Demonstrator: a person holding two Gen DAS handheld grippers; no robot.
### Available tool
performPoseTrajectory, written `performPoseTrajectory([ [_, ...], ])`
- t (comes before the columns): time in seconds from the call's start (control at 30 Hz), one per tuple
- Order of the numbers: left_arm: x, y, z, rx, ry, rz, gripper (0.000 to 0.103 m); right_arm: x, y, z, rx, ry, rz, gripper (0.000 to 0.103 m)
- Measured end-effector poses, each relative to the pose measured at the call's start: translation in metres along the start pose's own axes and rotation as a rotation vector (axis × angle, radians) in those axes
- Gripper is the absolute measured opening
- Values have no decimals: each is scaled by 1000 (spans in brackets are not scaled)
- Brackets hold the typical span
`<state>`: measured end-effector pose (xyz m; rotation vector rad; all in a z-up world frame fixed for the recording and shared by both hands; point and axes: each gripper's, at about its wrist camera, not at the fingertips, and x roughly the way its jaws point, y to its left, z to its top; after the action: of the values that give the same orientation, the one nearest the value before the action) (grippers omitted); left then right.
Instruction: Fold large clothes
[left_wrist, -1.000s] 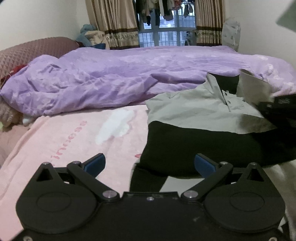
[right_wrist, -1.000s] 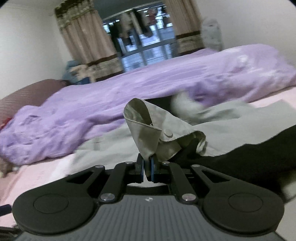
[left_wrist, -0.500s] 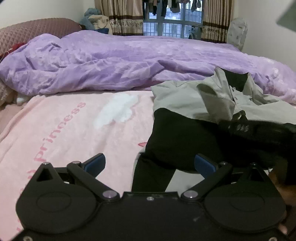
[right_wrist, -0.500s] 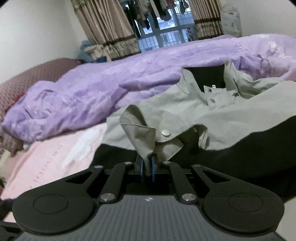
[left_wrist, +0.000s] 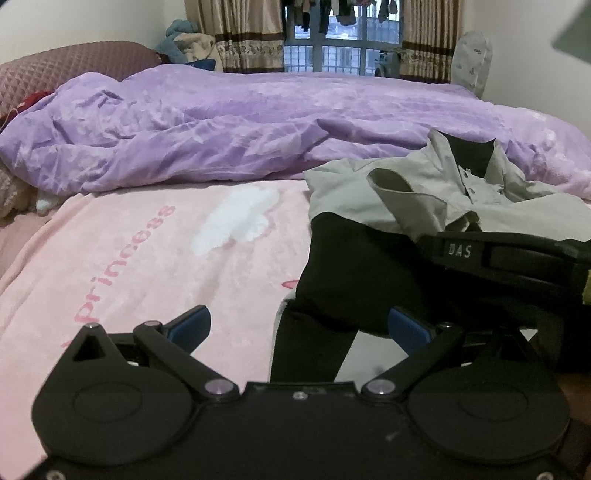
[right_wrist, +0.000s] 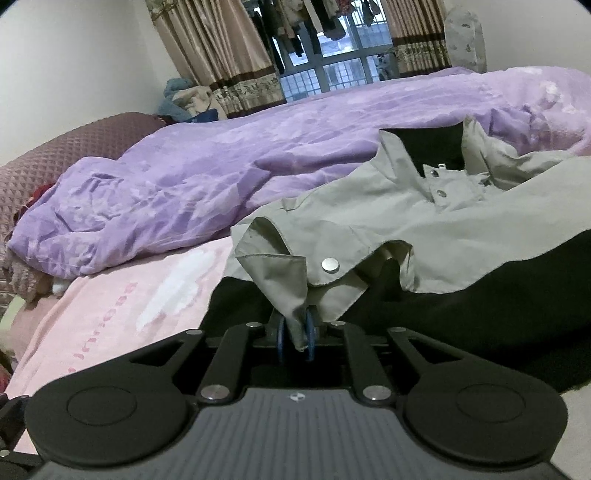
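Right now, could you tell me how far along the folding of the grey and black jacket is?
Early stage. Done: one sleeve cuff lies brought across the jacket, which is on the pink blanket. In hand: the right tongs are opening with the cuff's fabric between them. Left: the left tongs are open and empty; the collar stays rumpled, the body unfolded.

Pale walls (right_wrist: 74, 74), patterned curtains (left_wrist: 240, 40) flanking a barred window (left_wrist: 340, 51) in daylight.
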<state>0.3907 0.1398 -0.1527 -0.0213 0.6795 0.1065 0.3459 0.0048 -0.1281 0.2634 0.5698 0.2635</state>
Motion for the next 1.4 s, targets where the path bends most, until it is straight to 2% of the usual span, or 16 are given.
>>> performPoseTrajectory([
  [0.33,5,16,-2,-25,29,54,103,8,20,1,22,-4,68,16],
  [0.4,7,17,-3,-15,30,71,103,11,23,0,17,6,96,23],
  [0.47,10,18,-4,-11,39,82,103,17,27,-3,-1,19,103,36],
  [0.57,15,18,-6,-14,60,86,103,29,21,-9,38,64,114,48],
  [0.73,11,7,-5,23,41,65,103,19,14,-5,84,117,173,56],
  [0.8,8,5,-5,33,33,65,103,1,12,1,85,89,212,61],
  [0.83,6,4,-5,33,30,63,103,-9,12,5,85,66,219,67],
  [0.9,4,6,-5,23,24,56,103,-29,7,13,85,-7,221,72],
  [0.93,4,6,-5,16,25,57,103,-36,4,16,89,-45,212,70],
  [1.0,4,8,-5,2,28,56,103,-41,-3,23,87,-103,148,48],
  [1.03,5,8,-5,-2,31,53,103,-35,-4,25,74,-99,112,27],
  [1.07,5,7,-4,-2,33,51,103,-24,-4,26,61,-70,83,19],
  [1.17,4,6,-4,9,26,54,103,16,-9,17,69,44,79,16],
  [1.23,2,4,-3,20,15,63,103,40,-10,5,91,143,124,16],
  [1.27,2,4,-3,25,11,67,103,44,-13,-2,104,163,156,16],
  [1.4,6,3,-3,28,19,73,103,32,-13,-7,117,141,183,18],
])
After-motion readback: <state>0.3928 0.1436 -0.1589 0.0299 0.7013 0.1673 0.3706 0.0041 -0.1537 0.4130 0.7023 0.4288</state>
